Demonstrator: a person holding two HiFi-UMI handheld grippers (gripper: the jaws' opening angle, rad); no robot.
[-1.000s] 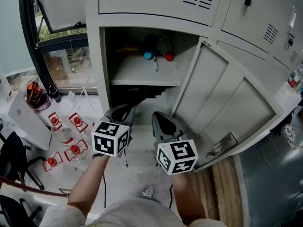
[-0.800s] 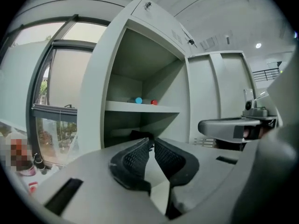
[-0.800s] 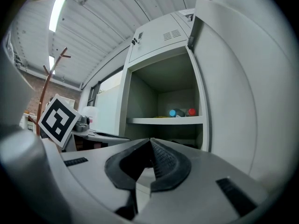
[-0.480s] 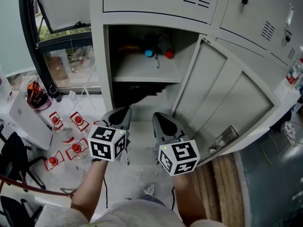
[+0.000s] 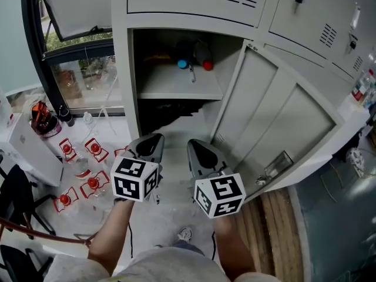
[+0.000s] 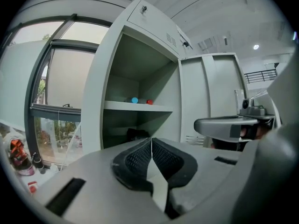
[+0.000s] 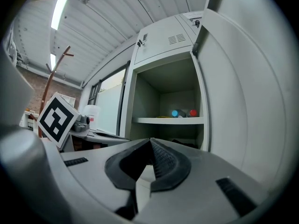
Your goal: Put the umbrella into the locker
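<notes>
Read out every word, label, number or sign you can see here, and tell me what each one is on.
No text here can be read.
Cubes on the left gripper and right gripper: black-and-white marker patterns only, no letters or numbers.
Small metal plate on the open locker door: too small to read.
Red-and-white label at the right edge: blurred, unreadable.

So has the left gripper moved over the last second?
Yes, slightly: in the head view the left gripper has drawn back, away from the locker shelf.
</notes>
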